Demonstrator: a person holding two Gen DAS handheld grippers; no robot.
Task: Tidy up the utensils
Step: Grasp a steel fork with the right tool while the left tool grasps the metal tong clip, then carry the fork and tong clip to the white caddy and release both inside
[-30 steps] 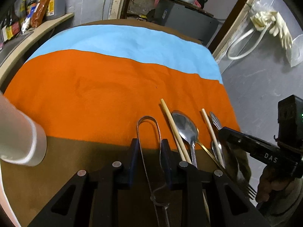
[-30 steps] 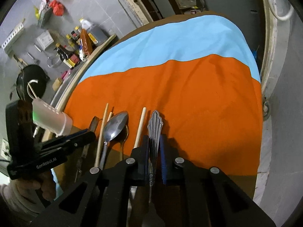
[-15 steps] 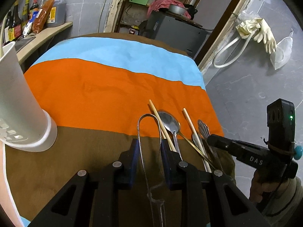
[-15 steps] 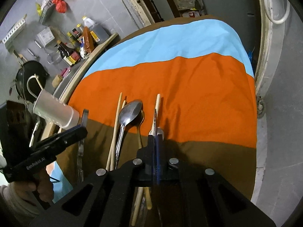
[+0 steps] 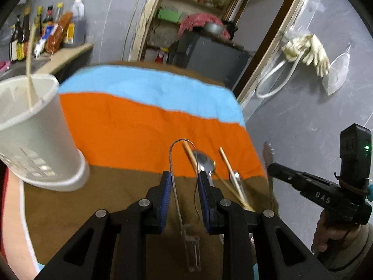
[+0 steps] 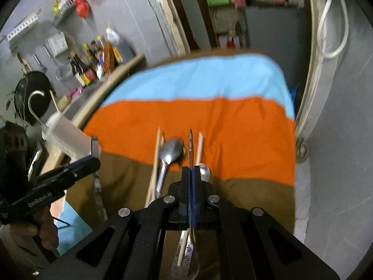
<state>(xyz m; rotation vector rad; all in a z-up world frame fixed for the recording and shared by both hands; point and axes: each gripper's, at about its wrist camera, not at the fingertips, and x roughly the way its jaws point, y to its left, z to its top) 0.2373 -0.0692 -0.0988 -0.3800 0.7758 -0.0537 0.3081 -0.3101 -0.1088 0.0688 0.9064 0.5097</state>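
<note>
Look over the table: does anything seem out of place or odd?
Nothing is spilled or damaged. The oddity is the chopsticks: one loose chopstick and a second chopstick lie apart with the big spoon between them, while a third chopstick stands alone in the white holder, so no pair is together.

One white holder (image 5: 39, 140) stands on the cloth, with one chopstick (image 5: 29, 70) leaning inside it. One wire whisk (image 5: 177, 186) sits between blue pads. Loose chopsticks on the cloth — three show in the right wrist view, two close together (image 6: 155, 163) and one apart (image 6: 199, 147). One large spoon (image 6: 170, 154) lies among them, plus one smaller spoon bowl (image 6: 204, 172) just beside it. One fork (image 6: 190, 149) — seen edge-on. One striped cloth (image 6: 233, 128) in three colours. Two grippers, one (image 5: 184, 186) in each view (image 6: 192, 182). Bottles on the far counter are blurred, too many to count surely.
</note>
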